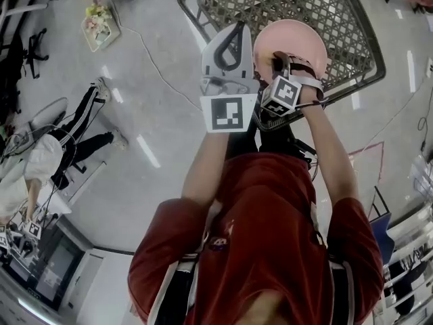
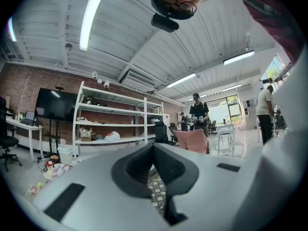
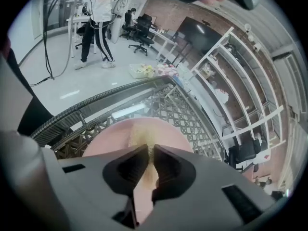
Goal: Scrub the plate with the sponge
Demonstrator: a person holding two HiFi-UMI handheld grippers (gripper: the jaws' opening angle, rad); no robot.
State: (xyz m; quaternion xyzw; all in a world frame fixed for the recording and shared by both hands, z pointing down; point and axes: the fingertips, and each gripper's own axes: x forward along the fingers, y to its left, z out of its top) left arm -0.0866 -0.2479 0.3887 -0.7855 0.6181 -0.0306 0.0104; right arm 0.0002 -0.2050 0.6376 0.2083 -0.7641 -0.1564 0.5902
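A round pink plate (image 1: 292, 38) is held over a metal mesh basket (image 1: 342, 19). My right gripper (image 1: 279, 65) is shut on the plate's near rim. In the right gripper view the plate (image 3: 144, 131) stands on edge between the jaws of the right gripper (image 3: 149, 149) and carries a yellowish smear. My left gripper (image 1: 237, 29) sits just left of the plate. Its jaws meet at the tips with nothing between them, and in its own view the left gripper (image 2: 154, 146) points out into the room. No sponge shows in any view.
The mesh basket (image 3: 185, 105) has a thick dark rim. A person in a white top and striped black trousers (image 1: 67, 144) stands on the grey floor to the left. A tray of flowers (image 1: 100, 22) lies beyond. White shelves (image 2: 113, 119) and several people are farther off.
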